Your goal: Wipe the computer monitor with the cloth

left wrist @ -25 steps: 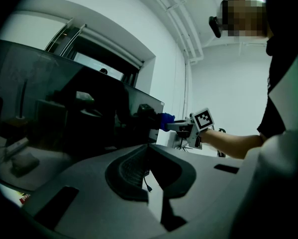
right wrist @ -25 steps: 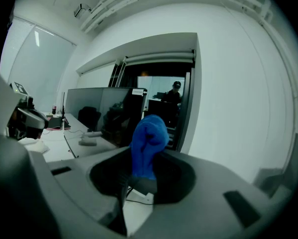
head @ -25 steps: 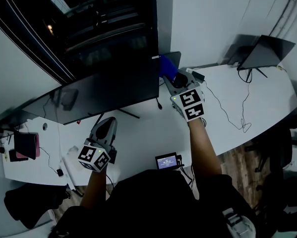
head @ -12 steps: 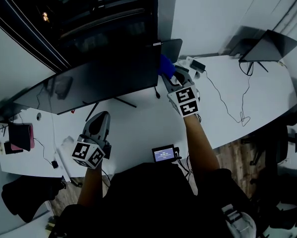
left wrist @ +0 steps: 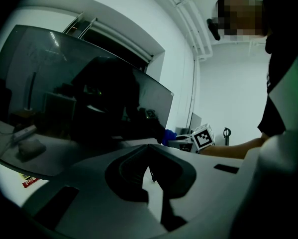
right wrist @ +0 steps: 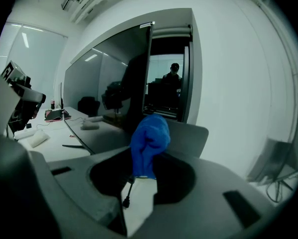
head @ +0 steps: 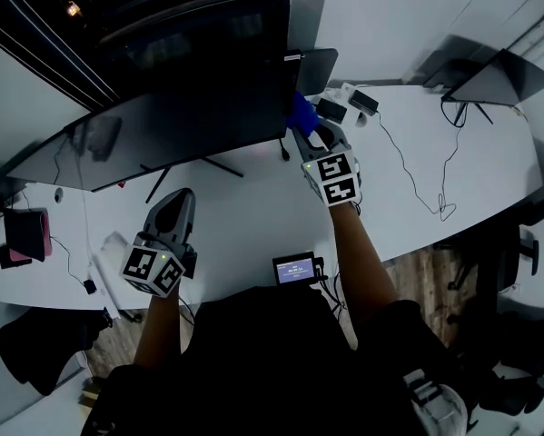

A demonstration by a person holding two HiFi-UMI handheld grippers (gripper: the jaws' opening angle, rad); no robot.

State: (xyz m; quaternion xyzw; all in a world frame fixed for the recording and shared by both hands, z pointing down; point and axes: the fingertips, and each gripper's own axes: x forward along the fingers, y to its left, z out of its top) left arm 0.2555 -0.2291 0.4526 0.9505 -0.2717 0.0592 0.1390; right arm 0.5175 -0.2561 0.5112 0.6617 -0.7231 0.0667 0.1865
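Blue cloth [right wrist: 149,139], bunched into a soft wad, sits clamped between the jaws of the right gripper [head: 308,131], with most of it sticking out past the jaw tips. The person has that gripper reached forward over the white worktop [head: 253,212], and the wad is up against the right-hand edge of the big dark monitor [head: 181,116], low down near its bottom corner. From where the cameras look, I can't say for sure whether cloth and glass are pressed together or only just beside each other.

The monitor stands on thin splayed legs and its screen is off, showing only dim reflections of the room.

The left gripper [head: 179,200] is held low over the worktop in front of the monitor's middle, well apart from the cloth. Its jaws are brought together at the tips with nothing between them.

At the near edge of the worktop, between the two forearms, lies a small device [head: 295,269] with a lit screen. A thin cable [head: 441,213] trails across the worktop well off to the right.
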